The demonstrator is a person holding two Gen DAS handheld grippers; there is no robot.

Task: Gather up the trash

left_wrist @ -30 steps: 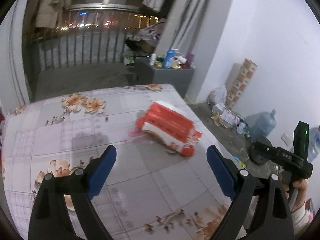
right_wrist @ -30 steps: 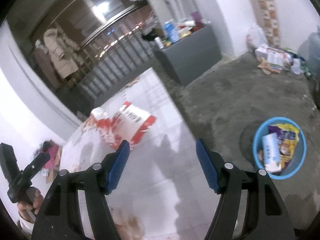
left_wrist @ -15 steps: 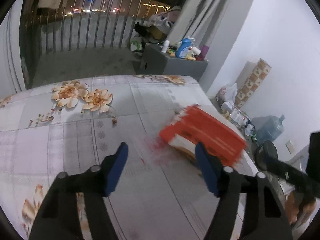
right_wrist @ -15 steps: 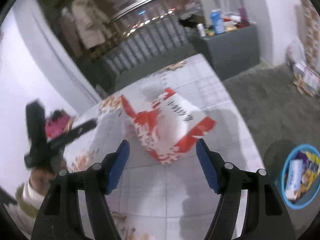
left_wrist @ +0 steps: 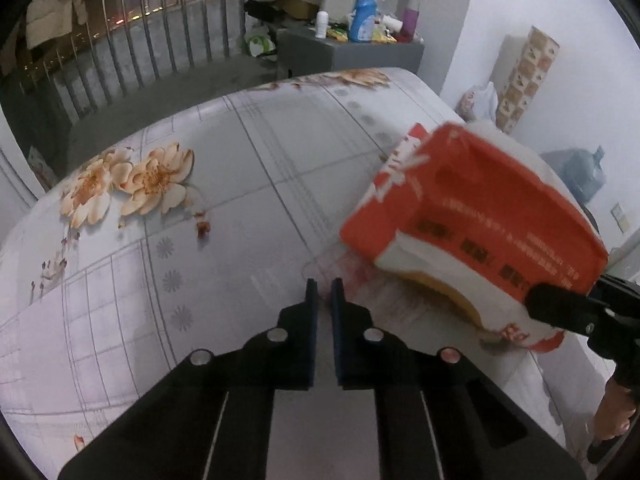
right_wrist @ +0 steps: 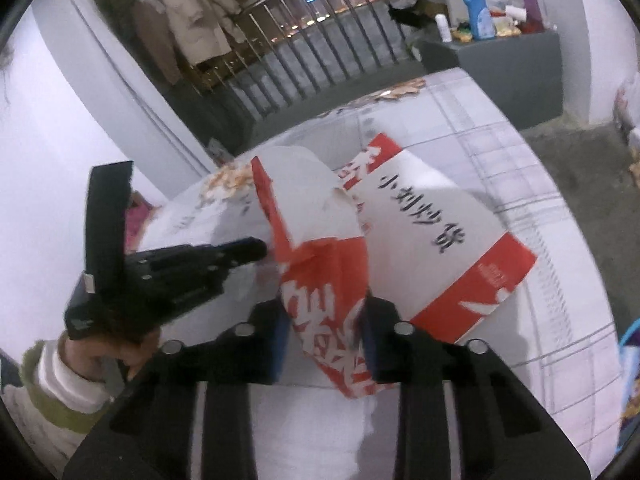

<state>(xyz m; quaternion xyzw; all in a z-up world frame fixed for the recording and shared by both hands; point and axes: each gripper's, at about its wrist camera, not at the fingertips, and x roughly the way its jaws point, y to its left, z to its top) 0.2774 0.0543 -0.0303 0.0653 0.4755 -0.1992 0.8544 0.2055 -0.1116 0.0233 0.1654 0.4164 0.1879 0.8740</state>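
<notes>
Looking through the left wrist view, the left gripper [left_wrist: 324,292] has its fingers pressed together on what looks like a thin clear film beside the red-and-white bag [left_wrist: 472,216], which lies on the floral surface [left_wrist: 240,184]. In the right wrist view, the right gripper [right_wrist: 324,336] is closing around the bag's crumpled end [right_wrist: 326,300]. The blue bin [right_wrist: 630,344] awaits; collection seems just begun.
</notes>
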